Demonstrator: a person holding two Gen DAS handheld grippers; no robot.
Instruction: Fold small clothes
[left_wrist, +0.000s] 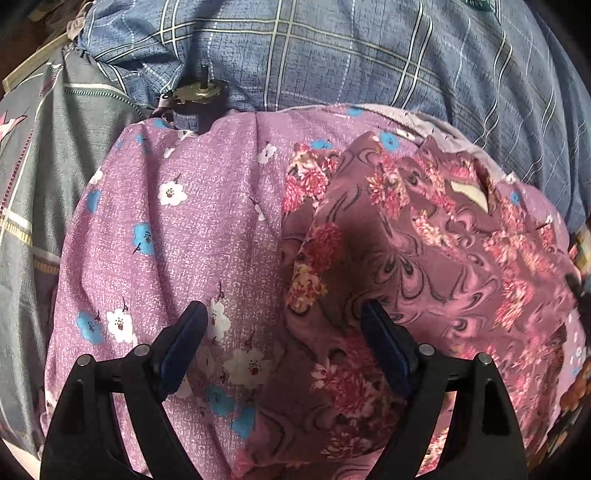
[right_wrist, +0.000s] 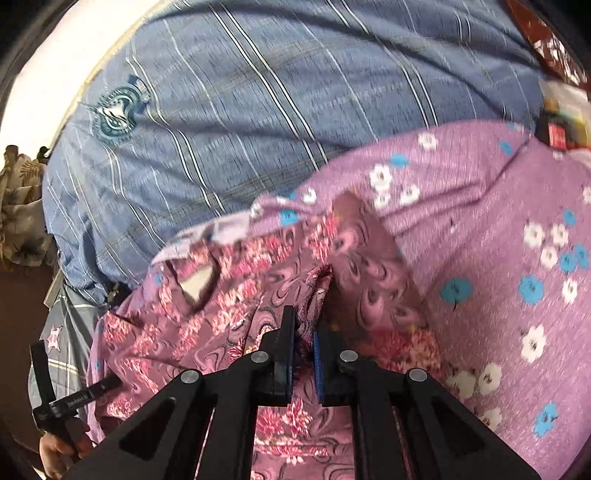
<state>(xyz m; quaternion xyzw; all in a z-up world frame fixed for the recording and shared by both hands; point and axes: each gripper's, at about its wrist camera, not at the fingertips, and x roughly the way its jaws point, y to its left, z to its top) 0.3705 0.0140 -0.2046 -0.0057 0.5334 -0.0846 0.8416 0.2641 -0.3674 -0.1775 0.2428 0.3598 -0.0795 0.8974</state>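
Note:
A small mauve garment with red and pink flowers (left_wrist: 424, 243) lies rumpled on a purple flowered sheet (left_wrist: 177, 229). It has a pale cream patch (left_wrist: 471, 194). My left gripper (left_wrist: 284, 314) is open, its jaws wide apart just above the garment's left edge, holding nothing. In the right wrist view my right gripper (right_wrist: 303, 325) is shut on a bunched fold of the same garment (right_wrist: 229, 306), which rises between the blue pads. The left gripper (right_wrist: 66, 402) shows at the lower left of that view.
A blue plaid pillow or duvet (left_wrist: 332, 55) bulges behind the purple sheet (right_wrist: 498, 229). A small black cylindrical motor-like object (left_wrist: 195, 107) stands at the sheet's far left edge. Grey patterned bedding (left_wrist: 37, 166) lies to the left.

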